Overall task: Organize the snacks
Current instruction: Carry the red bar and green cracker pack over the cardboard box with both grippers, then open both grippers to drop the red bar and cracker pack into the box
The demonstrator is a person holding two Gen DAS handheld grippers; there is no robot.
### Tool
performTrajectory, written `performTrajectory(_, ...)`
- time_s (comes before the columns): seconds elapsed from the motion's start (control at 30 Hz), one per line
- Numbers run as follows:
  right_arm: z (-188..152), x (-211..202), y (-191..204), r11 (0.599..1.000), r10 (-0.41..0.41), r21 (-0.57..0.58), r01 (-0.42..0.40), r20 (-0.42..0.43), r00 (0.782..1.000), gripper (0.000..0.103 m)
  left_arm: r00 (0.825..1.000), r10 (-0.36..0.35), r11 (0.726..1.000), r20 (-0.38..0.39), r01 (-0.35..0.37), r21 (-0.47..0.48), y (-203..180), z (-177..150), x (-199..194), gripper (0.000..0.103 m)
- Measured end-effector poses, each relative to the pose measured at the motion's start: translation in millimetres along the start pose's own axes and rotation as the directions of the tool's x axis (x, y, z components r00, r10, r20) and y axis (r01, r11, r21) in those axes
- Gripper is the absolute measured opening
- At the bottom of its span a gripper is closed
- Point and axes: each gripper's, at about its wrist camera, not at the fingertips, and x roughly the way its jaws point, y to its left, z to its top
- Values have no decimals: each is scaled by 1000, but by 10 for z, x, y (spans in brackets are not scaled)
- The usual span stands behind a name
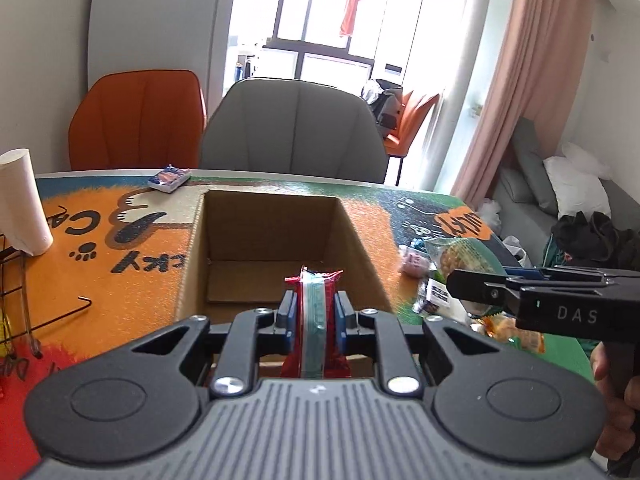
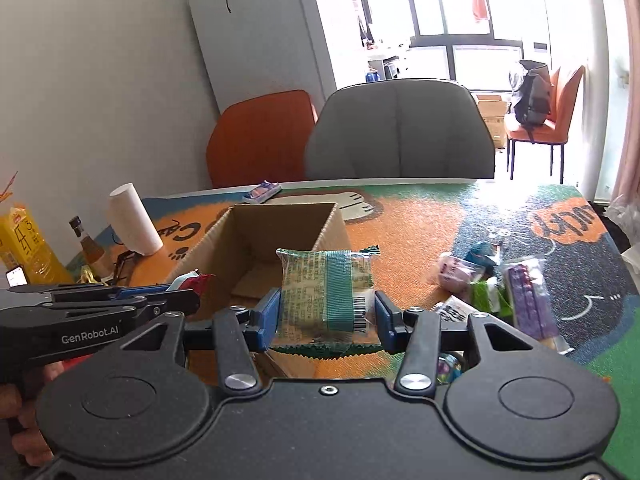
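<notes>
Left gripper [image 1: 315, 322]: fingers nearly together, clamped on a red packet [image 1: 314, 320]. The packet stands on edge between the blue pads [image 1: 289, 316], its crimped top end pointing forward and its lower end reaching back to the gripper body. A pale green seam or strip runs along the packet's narrow face. The packet is held above the near edge of the open box [image 1: 276, 248], just inside its near wall.

Right gripper [image 2: 326, 314]: fingers wide apart, clamped on a green packet [image 2: 326, 296]. The packet lies flat and broad between the blue pads [image 2: 269, 316], printed face up, with a darker green band down its middle, a barcode at its right side and zigzag-cut ends. It is held near the box's [image 2: 276, 240] right near corner; whether it is over the opening cannot be told.

Box: brown cardboard, top open, seated on a patterned mat [image 1: 120, 264] that covers the table. Its visible floor carries only a flat cardboard flap.

Loose snacks [image 2: 500, 284] lie in a group on the mat to the right of the box, apart from it: pink, green and purple wrappers. A small blue packet [image 1: 169, 178] lies on the mat beyond the box's far left corner. A paper roll [image 1: 22, 204] stands to the left.
</notes>
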Motion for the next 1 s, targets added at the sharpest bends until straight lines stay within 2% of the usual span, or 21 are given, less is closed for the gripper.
performTrajectory(0.5, 327, 596, 187, 998, 55, -33, -57, -39, 998, 46, 998, 60, 998, -27, -61, -35, 475, 439, 513, 18)
performTrajectory(0.83, 430, 960, 221, 997, 65, -41, -68, -78, 995, 47, 996, 65, 996, -67, -69, -60, 601, 580, 881, 19)
performTrajectory(1.0, 449, 1043, 208, 997, 61, -44, -65, -83, 995, 47, 994, 91, 992, -62, -96, -79, 633, 626, 889, 23)
